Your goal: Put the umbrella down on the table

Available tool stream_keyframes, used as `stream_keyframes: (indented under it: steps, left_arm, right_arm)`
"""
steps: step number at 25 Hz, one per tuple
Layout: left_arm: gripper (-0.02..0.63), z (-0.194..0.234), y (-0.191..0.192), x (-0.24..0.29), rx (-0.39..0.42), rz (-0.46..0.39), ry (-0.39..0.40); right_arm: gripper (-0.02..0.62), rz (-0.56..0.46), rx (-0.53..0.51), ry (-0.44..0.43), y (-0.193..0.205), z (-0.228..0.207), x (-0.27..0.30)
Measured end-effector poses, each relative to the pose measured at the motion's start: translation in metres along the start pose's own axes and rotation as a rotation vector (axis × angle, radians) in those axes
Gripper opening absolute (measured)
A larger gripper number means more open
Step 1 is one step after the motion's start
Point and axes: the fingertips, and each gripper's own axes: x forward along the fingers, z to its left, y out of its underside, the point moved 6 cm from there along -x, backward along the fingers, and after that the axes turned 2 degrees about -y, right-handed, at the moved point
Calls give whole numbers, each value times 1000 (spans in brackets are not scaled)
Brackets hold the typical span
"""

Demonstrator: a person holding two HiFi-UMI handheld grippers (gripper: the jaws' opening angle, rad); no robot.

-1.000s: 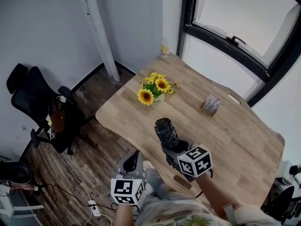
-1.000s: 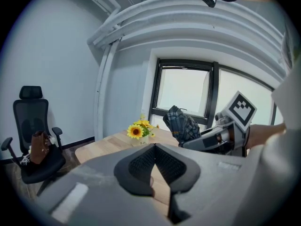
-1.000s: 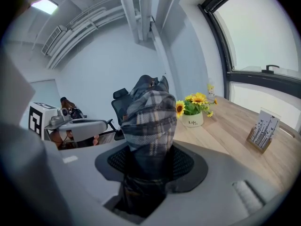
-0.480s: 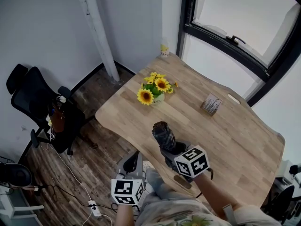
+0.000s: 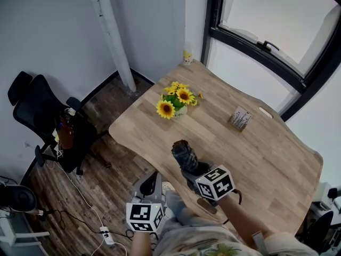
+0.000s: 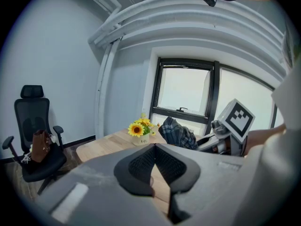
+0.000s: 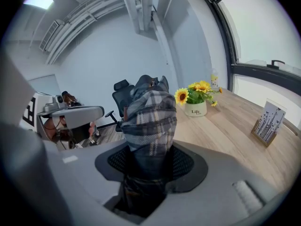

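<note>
Location type: small office or meeting room. Indicators:
- Black swivel office chair [image 5: 37, 116], left of frame, against a plain white wall.
- Light wooden tabletop [image 5: 266, 159], centre to right, carrying a potted sunflower arrangement [image 5: 175, 101] and a card stand [image 5: 240, 118].
- Black-framed window [image 5: 277, 31], upper right.
- Power strip [image 5: 106, 234] with trailing cables on the wood-plank floor [image 5: 112, 175], lower left.

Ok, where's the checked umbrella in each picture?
Head view: umbrella low centre, near the table edge.
Left gripper view: umbrella right of centre, beyond the jaws.
Right gripper view: umbrella dead centre, clamped between the jaws.
Shared landmark: the sunflower pot, in all three.
</note>
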Motion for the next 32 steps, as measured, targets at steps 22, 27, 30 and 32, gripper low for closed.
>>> stream_keyframes:
  steps: [22, 27, 30, 32]
  left_arm:
    - [5, -1, 4, 3, -4, 15, 2]
    - [5, -1, 6, 7, -5, 23, 3]
    - [5, 0, 7, 9, -6, 29, 5]
    - [5, 1, 9, 10, -7, 34, 5]
  right_arm:
    - [201, 72, 8, -4, 18, -6, 16]
    - [201, 86, 13, -8, 21, -10, 21]
    - [201, 95, 15, -7, 22, -12, 24]
    - [201, 102, 17, -6, 24, -13, 27]
